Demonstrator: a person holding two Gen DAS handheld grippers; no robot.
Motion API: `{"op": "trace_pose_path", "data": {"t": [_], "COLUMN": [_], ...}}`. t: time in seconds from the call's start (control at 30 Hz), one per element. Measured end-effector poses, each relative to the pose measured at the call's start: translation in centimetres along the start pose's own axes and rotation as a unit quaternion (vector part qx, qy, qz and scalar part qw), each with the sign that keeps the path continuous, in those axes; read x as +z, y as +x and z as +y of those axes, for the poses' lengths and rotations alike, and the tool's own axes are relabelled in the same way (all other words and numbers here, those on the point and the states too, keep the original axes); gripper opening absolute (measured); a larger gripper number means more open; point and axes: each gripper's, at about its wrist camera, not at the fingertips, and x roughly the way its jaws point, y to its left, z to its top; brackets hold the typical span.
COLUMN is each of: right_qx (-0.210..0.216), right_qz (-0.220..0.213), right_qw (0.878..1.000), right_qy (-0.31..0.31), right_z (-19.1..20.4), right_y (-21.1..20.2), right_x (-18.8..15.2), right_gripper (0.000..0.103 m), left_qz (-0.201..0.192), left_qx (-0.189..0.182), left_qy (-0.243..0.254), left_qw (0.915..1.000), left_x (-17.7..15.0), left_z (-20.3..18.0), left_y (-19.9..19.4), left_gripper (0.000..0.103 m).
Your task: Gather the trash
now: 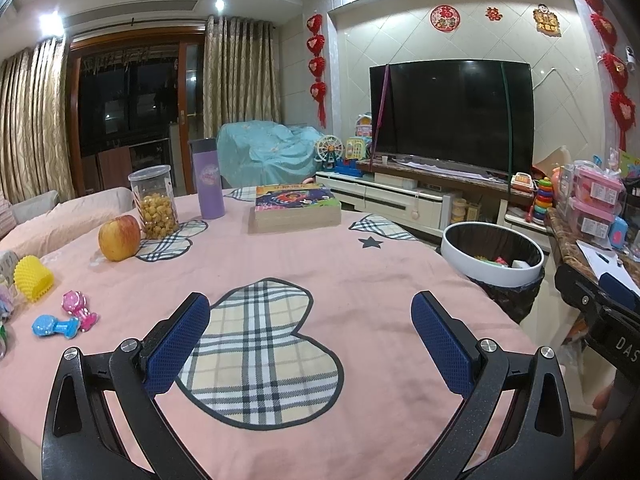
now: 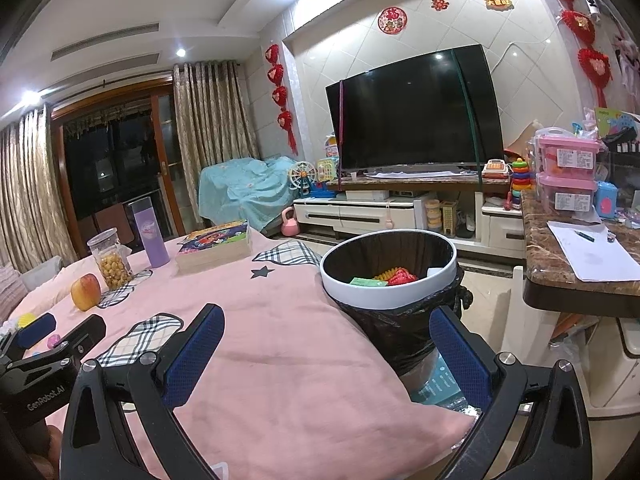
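While both grippers hang over the table, nothing's in either one: the left gripper [image 1: 310,322] has its blue pads spread wide over a plaid patch, and the right gripper [image 2: 326,336] is just as wide, up near the bin [image 2: 352,286]. That bin sits at the table's right edge, white rim, black bag liner, with some red, yellow and green scraps already down inside.

Table's covered in a pink cloth [image 1: 360,280] with plaid patches and a little star. On the far side there's a book stack [image 1: 296,208], a purple bottle [image 1: 208,184], a snack jar [image 1: 154,202] and an apple [image 1: 119,237] just beside the jar. Left edge has a yellow spiky toy [image 1: 33,278] plus pink and blue toys [image 1: 66,318].

Room's a living room at night: big dark TV [image 1: 452,116] on a white stand, red hangings on the wall, gold curtains, a marble counter [image 2: 560,256] to the right with paper on it.
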Motion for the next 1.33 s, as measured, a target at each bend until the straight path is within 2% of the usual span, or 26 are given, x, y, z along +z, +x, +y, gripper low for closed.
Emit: {"op": "trace_pose_path", "data": {"t": [0.9,1.33], "right_qx": [0.012,0.017], "right_qz": [0.005,0.021], "right_qw": [1.0,0.999], "right_qy": [0.011,0.021], "right_z": [0.1,-0.2], "right_y": [-0.1,0.9], "right_x": [0.3,0.3], "right_gripper": [0.103,0.103], "left_qz": [0.006,0.011], "left_qx": [-0.003,-0.015], "left_qy": [0.007,0.007], "left_qw": [1.0,0.9998], "left_x": [-0.5,-0.5], "left_z": [-0.3,0.0], "left_y": [0.4,1.0], "left_gripper": [0.103,0.103]}}
